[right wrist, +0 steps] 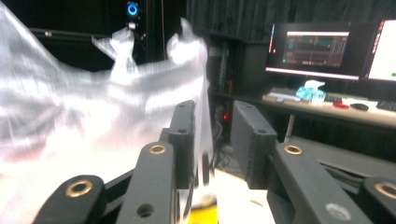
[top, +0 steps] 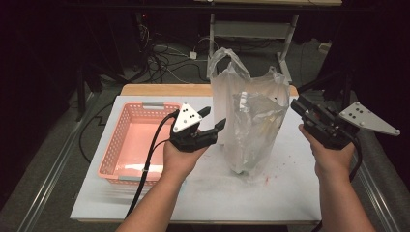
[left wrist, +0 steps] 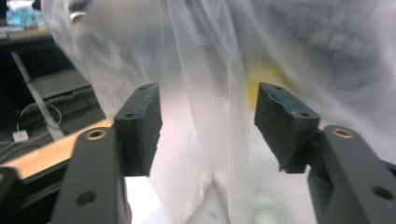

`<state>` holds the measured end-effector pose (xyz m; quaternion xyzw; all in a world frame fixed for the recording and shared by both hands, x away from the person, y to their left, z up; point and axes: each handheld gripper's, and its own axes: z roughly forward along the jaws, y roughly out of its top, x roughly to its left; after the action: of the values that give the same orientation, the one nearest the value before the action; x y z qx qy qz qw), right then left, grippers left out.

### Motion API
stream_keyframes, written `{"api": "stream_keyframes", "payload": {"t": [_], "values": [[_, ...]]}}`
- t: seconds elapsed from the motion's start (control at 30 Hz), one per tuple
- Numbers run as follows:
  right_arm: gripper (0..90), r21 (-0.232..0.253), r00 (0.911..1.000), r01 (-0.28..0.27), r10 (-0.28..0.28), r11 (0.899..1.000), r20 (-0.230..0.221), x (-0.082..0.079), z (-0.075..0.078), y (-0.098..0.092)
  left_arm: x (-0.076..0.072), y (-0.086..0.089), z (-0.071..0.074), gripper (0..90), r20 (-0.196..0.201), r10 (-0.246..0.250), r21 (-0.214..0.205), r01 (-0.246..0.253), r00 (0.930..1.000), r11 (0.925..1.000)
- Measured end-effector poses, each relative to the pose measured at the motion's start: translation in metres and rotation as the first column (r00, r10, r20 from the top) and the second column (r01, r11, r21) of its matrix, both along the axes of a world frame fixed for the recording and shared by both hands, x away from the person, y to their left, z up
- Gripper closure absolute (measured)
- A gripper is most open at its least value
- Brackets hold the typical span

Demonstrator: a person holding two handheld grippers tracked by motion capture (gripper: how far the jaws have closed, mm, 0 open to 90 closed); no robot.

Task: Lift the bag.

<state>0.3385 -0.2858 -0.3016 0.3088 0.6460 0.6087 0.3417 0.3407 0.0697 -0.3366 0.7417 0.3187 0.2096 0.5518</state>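
Both my tongs are apart now: left tongs [top: 213, 119] and right tongs [top: 296, 104] flank the plastic bag [top: 251, 121], gripping nothing.

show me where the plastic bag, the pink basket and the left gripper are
plastic bag [top: 251, 121], high view, on its translucent front wall.
pink basket [top: 112, 145], high view, on its left side wall.
left gripper [top: 213, 118], high view, midway between its two open fingertips.
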Motion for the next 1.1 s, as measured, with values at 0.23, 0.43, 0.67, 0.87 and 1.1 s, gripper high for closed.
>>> {"api": "stream_keyframes", "payload": {"t": [0.23,0.43,0.67,0.87,1.1], "values": [[55.9,-0.022,0.9965,-0.010,0.008,1.000,-0.083,0.001,-0.031,-0.001,-0.003,-0.002,-0.031,27.9,-0.075,-0.001,-0.016,0.000,0.9972,0.9999],[35.2,-0.054,0.9886,-0.020,0.012,0.998,-0.150,0.002,-0.059,-0.002,-0.011,-0.006,-0.056,17.2,-0.131,-0.007,-0.018,0.004,0.9914,0.9998],[15.2,-0.067,0.9728,-0.020,0.003,0.998,-0.232,-0.004,-0.092,-0.006,-0.025,-0.011,-0.083,4.7,-0.160,-0.022,-0.002,0.022,0.9868,0.9998],[2.0,-0.091,0.9503,-0.029,0.000,0.995,-0.311,-0.013,-0.125,-0.010,-0.033,-0.016,-0.104,0.0,-0.191,-0.039,0.053,0.050,0.9809,0.9974],[0.1,-0.123,0.9379,-0.022,-0.022,0.992,-0.346,-0.021,-0.149,-0.014,-0.041,-0.015,-0.130,0.0,-0.229,-0.047,0.110,0.074,0.9723,0.9911]]}}
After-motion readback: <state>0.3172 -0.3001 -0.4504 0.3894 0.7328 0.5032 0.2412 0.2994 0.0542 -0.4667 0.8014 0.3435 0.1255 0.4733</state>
